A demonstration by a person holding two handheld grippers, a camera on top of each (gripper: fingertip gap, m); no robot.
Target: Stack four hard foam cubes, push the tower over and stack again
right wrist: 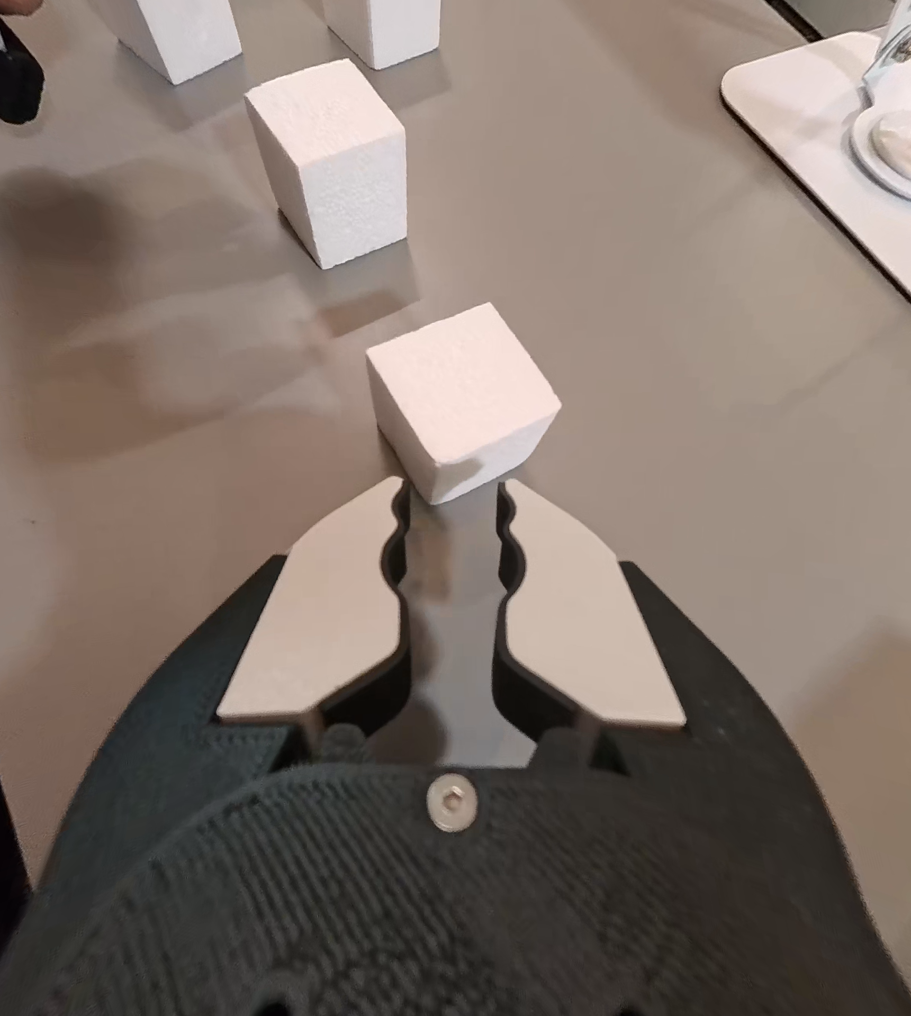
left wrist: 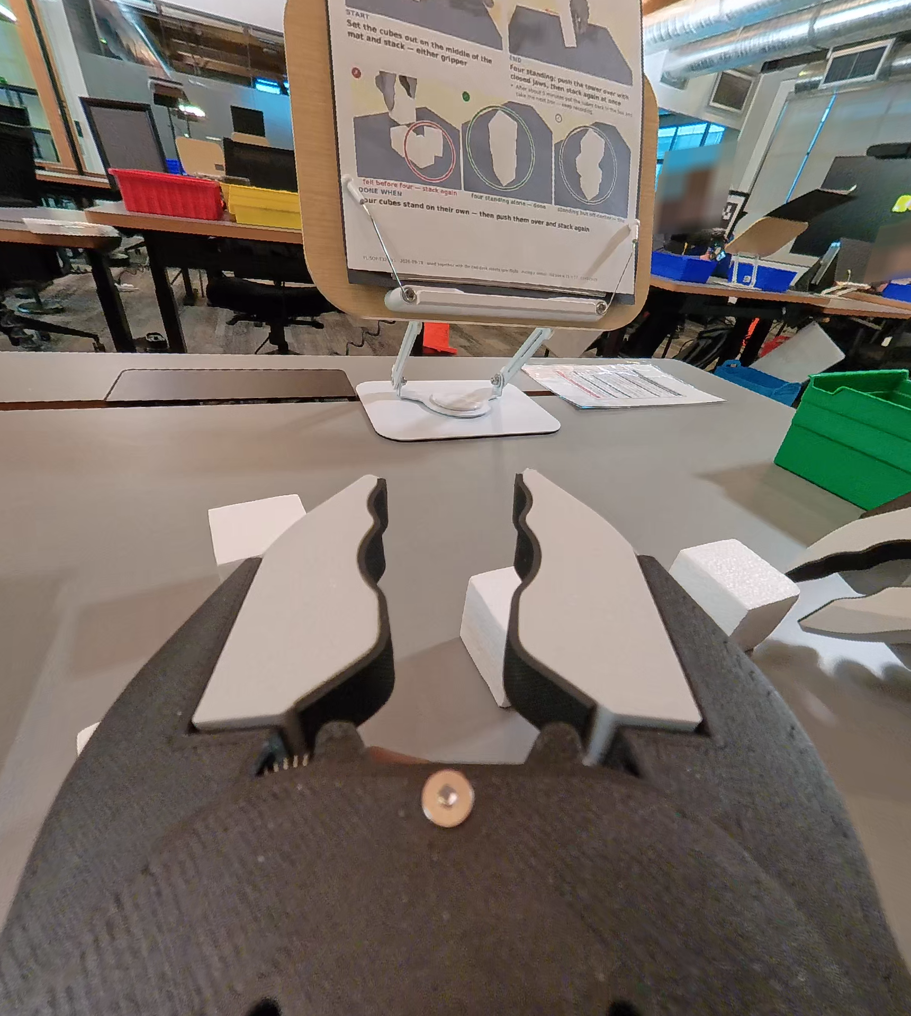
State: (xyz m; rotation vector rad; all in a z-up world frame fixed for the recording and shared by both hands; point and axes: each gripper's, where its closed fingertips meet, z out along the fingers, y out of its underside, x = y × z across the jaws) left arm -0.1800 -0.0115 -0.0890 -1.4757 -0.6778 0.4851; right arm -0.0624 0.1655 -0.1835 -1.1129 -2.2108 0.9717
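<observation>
Four white foam cubes stand apart on the grey table [right wrist: 662, 385], none stacked. In the right wrist view, my right gripper [right wrist: 452, 486] is open and empty, its tips just short of the nearest cube [right wrist: 461, 401]. A second cube [right wrist: 332, 165] is farther ahead, and two more [right wrist: 183, 33] [right wrist: 381, 27] are at the top edge. In the left wrist view, my left gripper [left wrist: 450, 484] is open and empty above the table. One cube [left wrist: 489, 632] shows partly behind its right finger, one [left wrist: 255, 528] behind its left finger, one [left wrist: 733, 588] to the right.
A document stand [left wrist: 458, 407] with an instruction sheet stands at the table's far middle; its white base [right wrist: 827, 165] is at the right. A green bin [left wrist: 876, 440] sits far right, and a laminated sheet [left wrist: 618, 385] lies behind. The right gripper [left wrist: 882, 577] shows at the left view's right edge. The grippers' ends are close to 25 cm from one another. The cube [left wrist: 489, 632] lies some 9 cm from my left tips, 20 cm from my right tips.
</observation>
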